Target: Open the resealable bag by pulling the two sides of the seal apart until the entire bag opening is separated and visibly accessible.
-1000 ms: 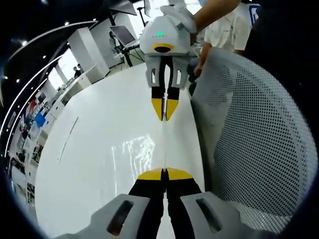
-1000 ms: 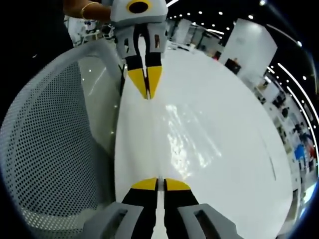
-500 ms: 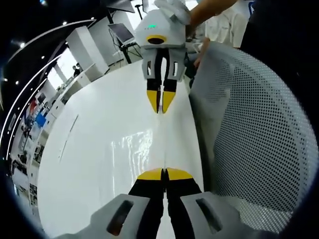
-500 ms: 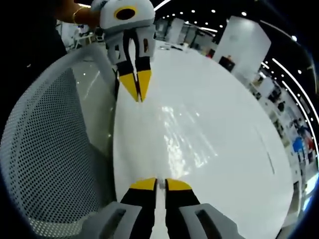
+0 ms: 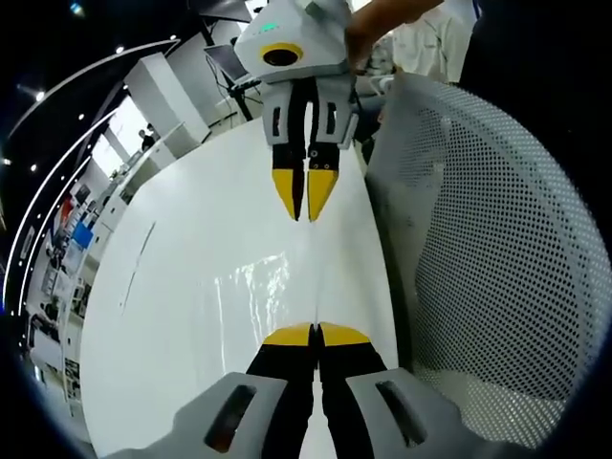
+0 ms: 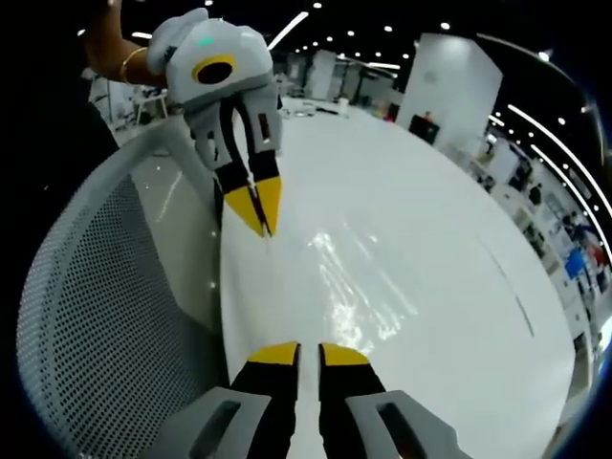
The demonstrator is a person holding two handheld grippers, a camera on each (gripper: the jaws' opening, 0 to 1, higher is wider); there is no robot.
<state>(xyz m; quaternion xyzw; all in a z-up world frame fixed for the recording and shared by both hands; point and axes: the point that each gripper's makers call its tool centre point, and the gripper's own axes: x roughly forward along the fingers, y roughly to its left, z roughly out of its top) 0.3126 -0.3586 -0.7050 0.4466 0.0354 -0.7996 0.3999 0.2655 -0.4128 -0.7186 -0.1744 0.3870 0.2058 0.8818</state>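
A wide white desk (image 5: 191, 316) takes up most of both views, glossy, with ceiling lights reflected on it. Beside its near edge stands a perforated grey mesh chair back (image 5: 497, 249), at the right of the left gripper view and at the left of the right gripper view (image 6: 105, 325).

Stretched between the two grippers is the resealable bag (image 5: 258, 287), clear and hard to make out: it shows mainly as a patch of wrinkled sheen over the desk, with a thin pale line running from one pair of jaws to the other. In the right gripper view the same sheen lies just beyond the jaws (image 6: 368, 282).

The left gripper (image 5: 316, 330) has its yellow-tipped jaws clenched on the near end of that line, which I take to be the seal edge of the bag. The right gripper (image 5: 306, 203), seen opposite with a person's hand behind it, also looks pinched on the far end. In the right gripper view its own jaws (image 6: 308, 352) stand with a narrow gap, the film between them, so they appear to be grasping it.

Judging progress: both ends seem held, but the line still reads as one strip, so the seal does not look parted. The whole opening remains to be pulled apart.
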